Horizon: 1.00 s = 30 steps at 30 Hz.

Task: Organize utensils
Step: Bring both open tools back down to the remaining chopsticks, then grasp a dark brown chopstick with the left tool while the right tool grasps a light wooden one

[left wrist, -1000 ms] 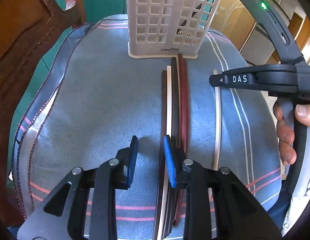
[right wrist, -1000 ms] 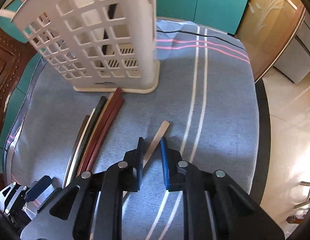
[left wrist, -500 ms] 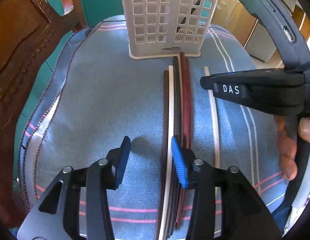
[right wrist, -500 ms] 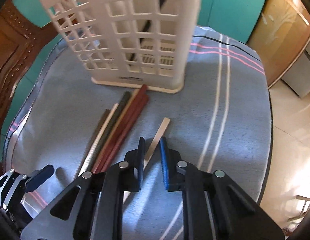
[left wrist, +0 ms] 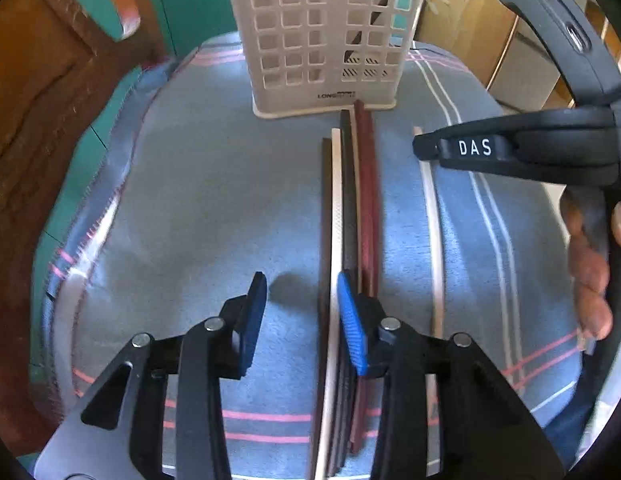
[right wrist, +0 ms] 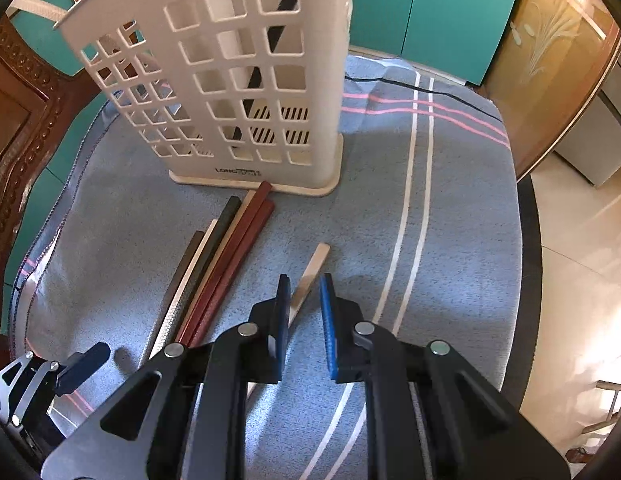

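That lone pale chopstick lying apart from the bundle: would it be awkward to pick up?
Probably a little. The pale chopstick looks thin and lies flat on the cloth, so fingers have little to grip. It looks stiff and likely light. Its flat sides suggest it won't roll.

The holder (right wrist: 246,92), upper centre of the frame, looks like matt cream plastic with a moulded grid of holes. Below it the chopsticks (right wrist: 226,264) read as smooth wood or lacquer: two reddish-brown with a slight sheen, others dark and pale; one pale stick (right wrist: 310,276) looks like bare, matt wood. The cloth (right wrist: 450,240) under them is a woven, slightly fuzzy blue-grey fabric with white and pink stripes. Each tool (right wrist: 304,320) (left wrist: 298,320) is matt black plastic with ribbed blue rubbery pads (left wrist: 350,320) and shiny metal pins. At upper left, carved wood (left wrist: 42,92) looks glossy, varnished.
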Each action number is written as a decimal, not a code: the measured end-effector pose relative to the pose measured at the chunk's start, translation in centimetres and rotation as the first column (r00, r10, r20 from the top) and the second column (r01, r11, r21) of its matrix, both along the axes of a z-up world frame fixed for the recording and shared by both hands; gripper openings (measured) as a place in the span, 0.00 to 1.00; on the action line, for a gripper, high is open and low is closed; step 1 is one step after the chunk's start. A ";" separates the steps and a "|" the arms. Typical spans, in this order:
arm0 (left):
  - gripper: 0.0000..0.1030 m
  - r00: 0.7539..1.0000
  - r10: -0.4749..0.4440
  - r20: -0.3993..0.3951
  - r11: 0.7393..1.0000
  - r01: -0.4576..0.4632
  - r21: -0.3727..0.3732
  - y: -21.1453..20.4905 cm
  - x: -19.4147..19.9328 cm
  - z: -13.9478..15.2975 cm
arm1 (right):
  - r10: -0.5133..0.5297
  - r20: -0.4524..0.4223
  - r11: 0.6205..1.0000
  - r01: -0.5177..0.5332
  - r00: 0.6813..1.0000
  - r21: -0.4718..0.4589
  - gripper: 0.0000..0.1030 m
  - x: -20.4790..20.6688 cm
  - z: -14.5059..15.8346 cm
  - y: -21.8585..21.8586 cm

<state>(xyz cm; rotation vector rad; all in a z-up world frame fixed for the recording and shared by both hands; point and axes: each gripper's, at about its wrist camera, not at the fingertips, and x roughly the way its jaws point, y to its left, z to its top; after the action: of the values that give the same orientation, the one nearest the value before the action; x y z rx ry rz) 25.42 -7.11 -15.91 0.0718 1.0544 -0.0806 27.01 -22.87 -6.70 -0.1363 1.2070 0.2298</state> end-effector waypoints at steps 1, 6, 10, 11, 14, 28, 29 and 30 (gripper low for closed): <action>0.40 1.000 0.006 -0.004 1.000 -0.006 -0.010 0.1 -0.1 0.0 | 0.002 -0.001 1.000 -0.002 1.000 -0.003 0.15 -0.1 -0.1 0.1; 0.15 0.996 0.084 -0.019 0.996 -0.084 0.007 1.9 0.2 -0.8 | 0.001 0.000 1.000 -0.001 1.000 -0.006 0.15 -0.6 0.1 -0.2; 0.22 0.996 0.081 -0.033 0.993 -0.084 -0.081 2.4 -0.1 -0.8 | -0.008 0.001 1.000 0.008 1.000 -0.009 0.16 -0.1 -0.1 0.1; 0.28 0.998 0.056 -0.033 0.994 -0.059 -0.095 2.2 -0.2 -0.6 | -0.010 0.000 1.000 0.010 1.000 -0.009 0.16 -0.2 -0.2 0.1; 0.32 0.999 -0.020 -0.033 0.994 0.016 -0.106 0.3 -0.6 -0.5 | -0.014 -0.001 1.000 0.013 1.000 -0.011 0.16 -0.1 -0.1 0.0; 0.06 0.999 0.047 0.025 0.991 -0.043 -0.127 2.0 -0.3 -0.1 | -0.013 -0.001 0.999 0.013 1.000 -0.030 0.24 0.0 -1.1 0.5; 0.06 0.998 0.054 0.023 0.991 -0.051 -0.121 2.2 -0.4 -0.2 | -0.014 -0.001 0.999 0.014 1.000 -0.031 0.24 0.0 -1.1 0.6; 0.06 0.998 0.063 0.020 0.990 -0.060 -0.127 2.5 -0.5 -0.2 | -0.012 -0.002 0.999 0.012 1.000 -0.032 0.24 0.0 -1.1 0.7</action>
<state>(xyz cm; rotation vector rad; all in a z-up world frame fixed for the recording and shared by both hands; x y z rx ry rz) 24.96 -4.62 -16.13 -0.0740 1.0241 -0.0905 27.02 -22.21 -7.80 -0.1566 1.2133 0.2002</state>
